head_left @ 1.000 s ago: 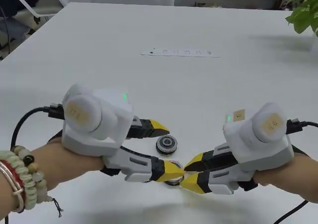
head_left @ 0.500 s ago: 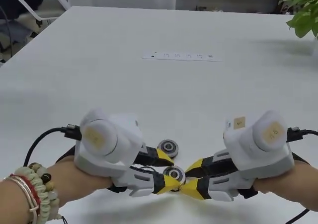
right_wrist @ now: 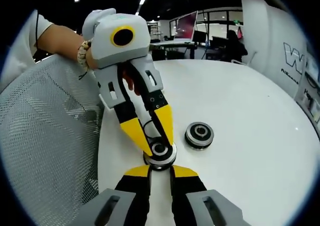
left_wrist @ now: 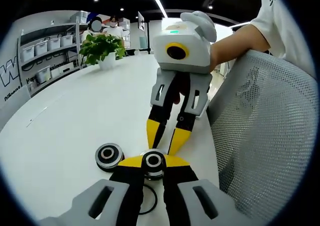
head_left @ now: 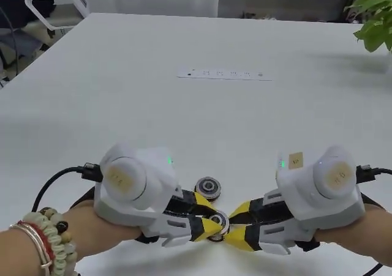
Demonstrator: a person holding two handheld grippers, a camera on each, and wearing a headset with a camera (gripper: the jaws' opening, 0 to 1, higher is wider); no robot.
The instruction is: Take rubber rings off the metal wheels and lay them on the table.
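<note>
Table [head_left: 184, 117] smooth matt white; wheel [right_wrist: 160, 153] polished metal, dark matt rim; chair mesh [left_wrist: 260, 126] grey woven.

Large "W" on wall [left_wrist: 12, 93]

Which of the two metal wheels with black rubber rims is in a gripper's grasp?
The nearer metal wheel, clamped between the left gripper's yellow tips. The other wheel lies free on the white table, just beyond.
</note>
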